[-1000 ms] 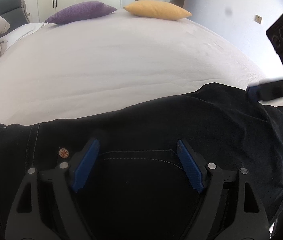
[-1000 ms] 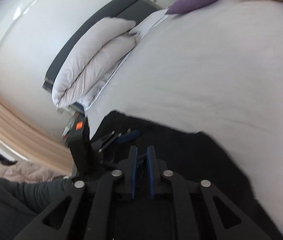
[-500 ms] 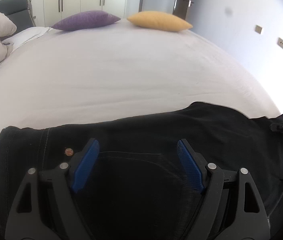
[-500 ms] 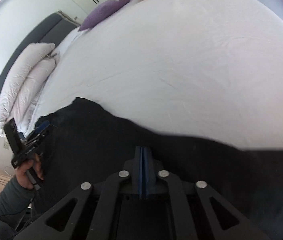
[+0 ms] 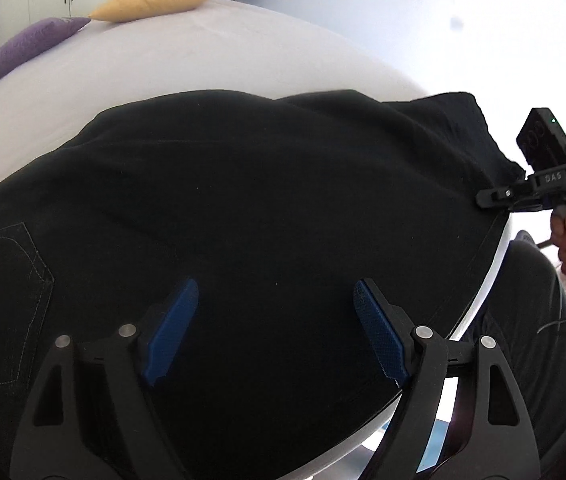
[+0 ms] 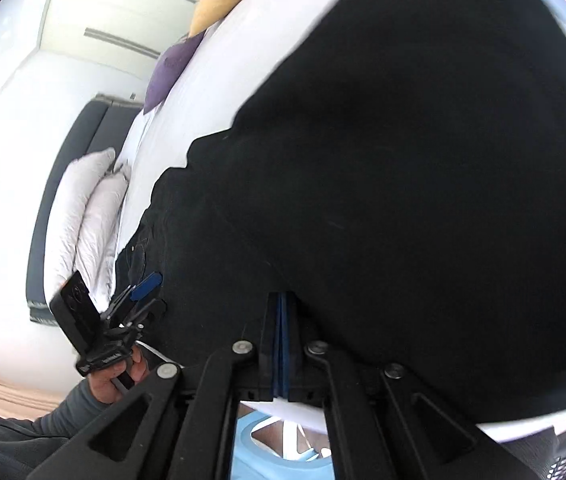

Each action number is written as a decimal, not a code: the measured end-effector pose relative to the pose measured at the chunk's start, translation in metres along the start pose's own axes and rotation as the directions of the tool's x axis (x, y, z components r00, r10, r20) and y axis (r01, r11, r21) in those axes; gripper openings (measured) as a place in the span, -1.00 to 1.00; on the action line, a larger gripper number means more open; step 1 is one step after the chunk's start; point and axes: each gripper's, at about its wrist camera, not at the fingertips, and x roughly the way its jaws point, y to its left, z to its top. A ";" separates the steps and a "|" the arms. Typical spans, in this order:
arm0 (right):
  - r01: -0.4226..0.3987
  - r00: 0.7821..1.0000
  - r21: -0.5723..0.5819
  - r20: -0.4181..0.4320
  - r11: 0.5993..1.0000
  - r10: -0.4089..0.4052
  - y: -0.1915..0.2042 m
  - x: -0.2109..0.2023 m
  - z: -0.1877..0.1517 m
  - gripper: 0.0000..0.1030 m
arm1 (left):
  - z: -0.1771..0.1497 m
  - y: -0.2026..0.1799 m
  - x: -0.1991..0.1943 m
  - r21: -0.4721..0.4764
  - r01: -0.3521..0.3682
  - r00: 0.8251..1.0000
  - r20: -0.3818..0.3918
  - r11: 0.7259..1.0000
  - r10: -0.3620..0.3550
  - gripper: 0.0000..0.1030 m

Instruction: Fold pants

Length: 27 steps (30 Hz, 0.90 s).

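White bed (image 5: 211, 60): black pants (image 5: 263, 208) now spread wider; right tool (image 6: 281, 300) just clenched on pants edge, left tool (image 5: 275, 312) released; only left view shows back pocket (image 5: 7, 292).

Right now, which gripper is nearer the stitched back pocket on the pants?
Left. The left gripper hovers open just beside the back pocket on the black pants. The right gripper is shut at the far edge.

Bright daylight washes the white bed (image 5: 243, 52) almost blank; the black pants (image 6: 423, 200) lose detail, smeared in the right view, fisheye-bent edges.
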 end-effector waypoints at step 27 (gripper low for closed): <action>0.026 0.933 0.075 0.357 0.997 -0.051 -0.010 -0.043 0.083 -0.87 | 0.081 -0.003 0.056 -0.038 -0.151 0.985 -0.085 0.988 0.148 0.57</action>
